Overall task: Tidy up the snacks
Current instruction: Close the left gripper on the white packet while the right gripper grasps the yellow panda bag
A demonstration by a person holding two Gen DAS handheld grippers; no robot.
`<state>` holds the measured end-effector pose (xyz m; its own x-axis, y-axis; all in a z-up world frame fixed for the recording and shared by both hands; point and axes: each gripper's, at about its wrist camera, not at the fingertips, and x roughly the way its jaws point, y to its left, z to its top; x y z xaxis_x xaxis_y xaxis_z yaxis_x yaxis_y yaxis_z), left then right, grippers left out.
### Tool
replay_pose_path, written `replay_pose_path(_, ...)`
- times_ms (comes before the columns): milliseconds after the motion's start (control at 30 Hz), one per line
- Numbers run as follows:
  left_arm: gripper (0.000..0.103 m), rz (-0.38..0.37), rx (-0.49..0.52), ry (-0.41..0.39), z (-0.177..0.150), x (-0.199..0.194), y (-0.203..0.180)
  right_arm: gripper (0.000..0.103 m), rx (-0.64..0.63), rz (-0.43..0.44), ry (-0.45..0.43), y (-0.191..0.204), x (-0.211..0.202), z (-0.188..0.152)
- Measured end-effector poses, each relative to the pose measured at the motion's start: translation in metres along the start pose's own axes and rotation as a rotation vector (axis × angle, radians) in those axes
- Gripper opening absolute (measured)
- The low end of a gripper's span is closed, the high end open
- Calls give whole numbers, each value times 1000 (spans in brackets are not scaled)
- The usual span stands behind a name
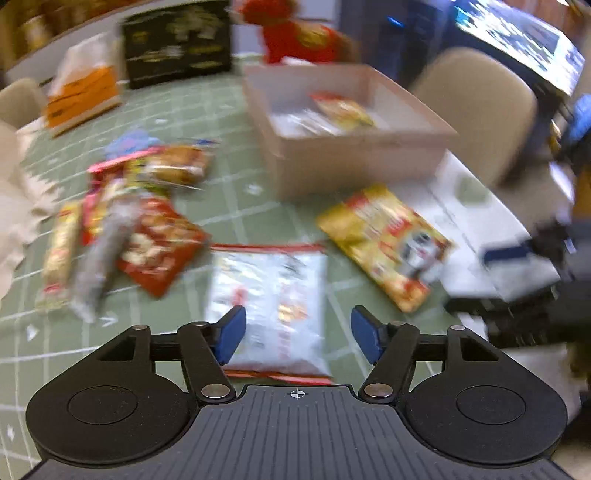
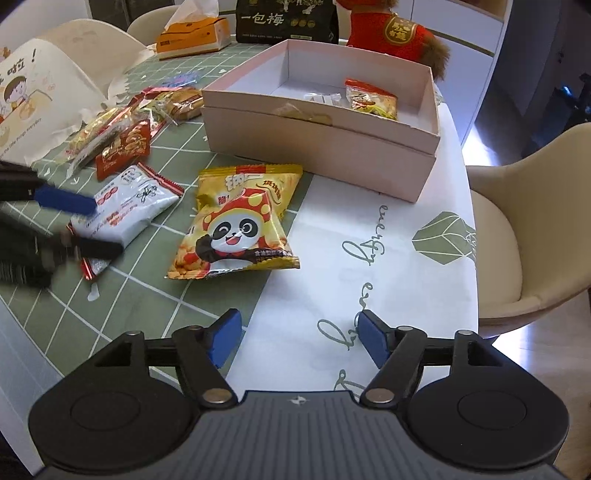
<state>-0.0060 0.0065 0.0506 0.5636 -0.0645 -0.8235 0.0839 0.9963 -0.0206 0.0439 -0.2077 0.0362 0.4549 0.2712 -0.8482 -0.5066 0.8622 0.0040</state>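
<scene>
The right gripper point(image 2: 297, 338) hangs over the white part of the tablecloth point(image 2: 369, 258), its blue fingers spread wide with nothing between them. The left gripper point(image 1: 298, 334) is also spread wide and holds nothing; it sits low above the white packet point(image 1: 269, 295), whose near end shows between its fingers. Whether a pad touches the wrapper I cannot tell, since the left view is blurred.

Just right of the white packet lies the yellow panda bag point(image 2: 236, 225), flat on the green grid of the cloth and apart from both tools. Further left, a loose heap of snacks point(image 2: 122, 129) spreads over the cloth: a red packet point(image 2: 123, 149), some long clear-wrapped bars and a wrapped cake lying against one another.

Behind the panda bag stands the open pink box point(image 2: 332, 147). Inside it lie a small orange-yellow packet point(image 2: 371, 99) near the right wall, a clear sachet beside it, and another piece close to the front wall.

At the far edge of the table stand a tissue box point(image 2: 192, 35), a black bag point(image 2: 286, 18) and a red plush toy point(image 2: 399, 31). A beige chair point(image 2: 528, 236) stands to the right.
</scene>
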Motion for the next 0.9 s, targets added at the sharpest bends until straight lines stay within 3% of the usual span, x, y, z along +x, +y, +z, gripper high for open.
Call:
replay_pose_path(67,69,39,-50,18,3,4,11,77,4,0,-5,1,1,-1)
replay_pose_path(167,69,22,-107,57,6,15,23,80,8,-3,-12,2,1,-2)
replay_pose_path(400,78,-28,-132,63,11,29,21,86,2,-17,-37,7,1,-7)
replay_pose_path(567,88,-49,-74,67,9,38,15,88,-6,-21,-54,9,0,-10)
replay_pose_path(667,88,-41,-49,57,6,38,12,88,-8,-15,-59,9,0,-12)
replay_pose_path(800,82,-56,-110,38,3,32,21,87,-62,-16,-21,11,-6,-4)
replay_pose_path(900,81,-85,-193,19,-3,18,33,87,-51,6,-100,5,-26,6)
